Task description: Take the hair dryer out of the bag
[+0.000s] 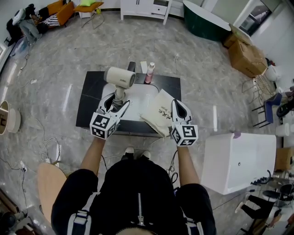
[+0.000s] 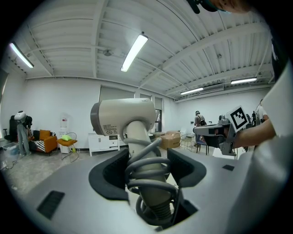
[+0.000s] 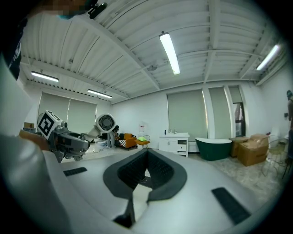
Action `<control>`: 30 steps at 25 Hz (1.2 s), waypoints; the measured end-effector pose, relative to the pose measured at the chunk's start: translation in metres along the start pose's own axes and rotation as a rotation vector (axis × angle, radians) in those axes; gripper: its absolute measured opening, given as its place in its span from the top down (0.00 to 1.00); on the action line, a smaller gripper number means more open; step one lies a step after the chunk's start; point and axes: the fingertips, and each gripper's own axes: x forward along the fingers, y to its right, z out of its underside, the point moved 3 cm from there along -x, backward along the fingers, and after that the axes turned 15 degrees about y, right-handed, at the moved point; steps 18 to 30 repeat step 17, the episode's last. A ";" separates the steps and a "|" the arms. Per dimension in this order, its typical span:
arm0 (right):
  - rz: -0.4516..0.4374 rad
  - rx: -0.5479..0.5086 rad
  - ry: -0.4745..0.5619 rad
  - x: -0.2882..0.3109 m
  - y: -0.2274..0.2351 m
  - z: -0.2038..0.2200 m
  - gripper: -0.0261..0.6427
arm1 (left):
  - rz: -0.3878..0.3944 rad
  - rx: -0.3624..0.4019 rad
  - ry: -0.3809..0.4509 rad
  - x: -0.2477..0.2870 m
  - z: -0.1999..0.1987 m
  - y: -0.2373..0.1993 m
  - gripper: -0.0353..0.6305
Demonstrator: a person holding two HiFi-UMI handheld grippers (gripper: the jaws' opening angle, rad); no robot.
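The cream hair dryer point(image 1: 120, 78) is held upright over the white basin point(image 1: 142, 94) of the dark table point(image 1: 89, 103), out of the bag. My left gripper point(image 1: 118, 102) is shut on its handle, which has the grey cord wound round it. In the left gripper view the handle point(image 2: 147, 171) fills the gap between the pads, with the dryer's head point(image 2: 122, 117) above. The cream cloth bag point(image 1: 159, 111) lies at the table's front right. My right gripper point(image 1: 177, 104) is shut on its edge; a strip of cream cloth point(image 3: 138, 195) shows between the closed jaws.
A pink bottle point(image 1: 149, 73) and a dark flat object point(image 1: 132, 66) stand at the table's back edge. A white tub point(image 1: 239, 160) is close on the right. Cardboard boxes point(image 1: 247, 56), a green bathtub point(image 1: 206, 23) and a white cabinet point(image 1: 144, 7) lie farther off.
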 end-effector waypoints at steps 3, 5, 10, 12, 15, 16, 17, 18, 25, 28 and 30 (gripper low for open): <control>0.000 0.002 -0.001 -0.001 0.001 0.001 0.95 | -0.002 -0.008 -0.003 0.000 0.003 0.002 0.52; -0.001 0.002 -0.002 -0.001 0.001 0.002 0.95 | -0.002 -0.012 -0.003 0.000 0.004 0.003 0.52; -0.003 0.001 -0.007 0.000 0.000 0.004 0.95 | 0.004 -0.016 -0.006 0.002 0.006 0.004 0.52; -0.005 -0.001 -0.009 0.001 0.000 0.004 0.95 | 0.006 -0.018 -0.006 0.004 0.006 0.005 0.52; -0.005 -0.003 -0.010 0.002 0.001 0.005 0.95 | 0.009 -0.021 -0.007 0.006 0.007 0.005 0.52; -0.005 -0.003 -0.011 0.002 0.001 0.005 0.95 | 0.011 -0.022 -0.008 0.007 0.007 0.006 0.52; -0.004 -0.003 -0.012 0.002 0.001 0.006 0.95 | 0.012 -0.022 -0.009 0.007 0.008 0.006 0.52; -0.004 -0.003 -0.012 0.002 0.001 0.006 0.95 | 0.012 -0.022 -0.009 0.007 0.008 0.006 0.52; -0.004 -0.003 -0.012 0.002 0.001 0.006 0.95 | 0.012 -0.022 -0.009 0.007 0.008 0.006 0.52; -0.004 -0.003 -0.012 0.002 0.001 0.006 0.95 | 0.012 -0.022 -0.009 0.007 0.008 0.006 0.52; -0.004 -0.003 -0.012 0.002 0.001 0.006 0.95 | 0.012 -0.022 -0.009 0.007 0.008 0.006 0.52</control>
